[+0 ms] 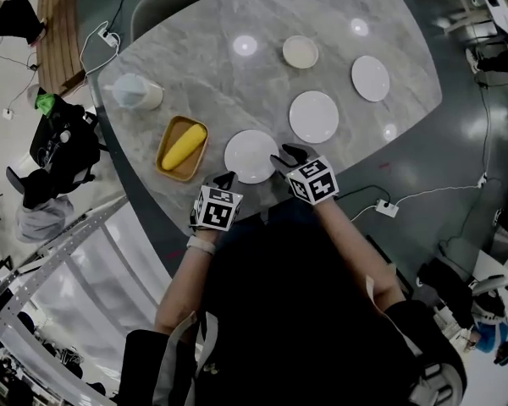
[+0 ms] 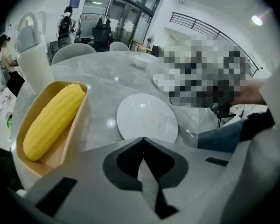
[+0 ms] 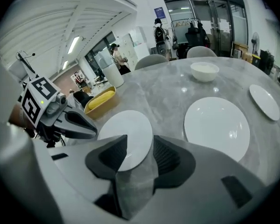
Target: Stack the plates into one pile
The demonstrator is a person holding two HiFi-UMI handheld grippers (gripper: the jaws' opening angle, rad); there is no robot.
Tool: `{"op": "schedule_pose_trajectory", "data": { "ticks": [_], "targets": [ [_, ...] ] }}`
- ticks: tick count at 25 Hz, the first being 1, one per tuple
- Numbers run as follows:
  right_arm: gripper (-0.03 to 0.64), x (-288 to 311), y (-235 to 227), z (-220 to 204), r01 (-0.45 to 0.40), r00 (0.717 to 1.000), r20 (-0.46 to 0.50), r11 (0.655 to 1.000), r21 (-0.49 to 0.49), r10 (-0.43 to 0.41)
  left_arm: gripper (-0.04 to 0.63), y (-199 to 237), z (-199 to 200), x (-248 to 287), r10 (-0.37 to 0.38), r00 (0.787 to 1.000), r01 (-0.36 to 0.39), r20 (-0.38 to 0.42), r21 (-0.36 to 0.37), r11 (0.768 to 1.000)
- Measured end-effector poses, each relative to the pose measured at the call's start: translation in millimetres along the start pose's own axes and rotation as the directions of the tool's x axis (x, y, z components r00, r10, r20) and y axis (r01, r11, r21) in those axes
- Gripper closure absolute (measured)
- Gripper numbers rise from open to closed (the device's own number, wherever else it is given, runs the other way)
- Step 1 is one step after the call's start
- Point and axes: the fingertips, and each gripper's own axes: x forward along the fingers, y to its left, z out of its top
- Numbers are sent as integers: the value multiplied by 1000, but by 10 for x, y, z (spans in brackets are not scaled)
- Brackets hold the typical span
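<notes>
- looking at a big grey marble table (image 1: 237, 91) first, carrying everything listed below.
- then three white plates, all flat on the marble and none touching another: middle plate (image 1: 313, 116) out in the centre, near plate (image 1: 251, 156) right at the front edge between the two tools, far plate (image 1: 370, 78) well off toward the right end.
- so nothing stacked yet tbh. zero plates on top of another, whole pile still to build.
- off to the left, a pale jug (image 1: 135, 91), then a yellow-brown tray (image 1: 179, 174) just beside the near plate, holding a corn cob (image 1: 184, 145). not part of the job, guessing.
- small cream bowl (image 1: 300, 52) at the far side, apart from the plates.
- right gripper (image 1: 288, 155): jaws standing apart, with the near plate's rim showing in the gap in the right gripper view. no pad seen pressing on it, so not gripping.
- left gripper (image 1: 227, 176): jaws closed tip to tip on nothing, just beside the near plate's left rim.
- best guess at the step: about to pick up the near plate with the right tool, then set it on the middle plate, then same again with the far one.
</notes>
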Motion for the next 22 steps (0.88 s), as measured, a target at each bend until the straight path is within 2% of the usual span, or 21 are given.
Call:
{"op": "schedule_pose_trajectory", "data": {
  "ticks": [3,12,18,20,22],
  "targets": [
    [443,75,9,-64,1,1000,-13,1000,23,-1,588,22,9,62,-25,999,25,28,-1,1000],
    [420,170,37,-148,7,999,-34,998,54,-5,588,-31,-67,156,-59,998,59,16,-7,998],
    [413,197,108,-127,-22,999,-24,998,51,23,588,-5,-96,204,-50,999,50,18,6,999],
    [422,197,143,-125,-30,999,-12,998,63,31,588,-14,-100,202,-59,998,59,19,2,998],
    [468,183,137,-123,-22,1000,3,996,89,22,588,-23,-94,188,-73,997,73,21,-2,997]
  ]
}}
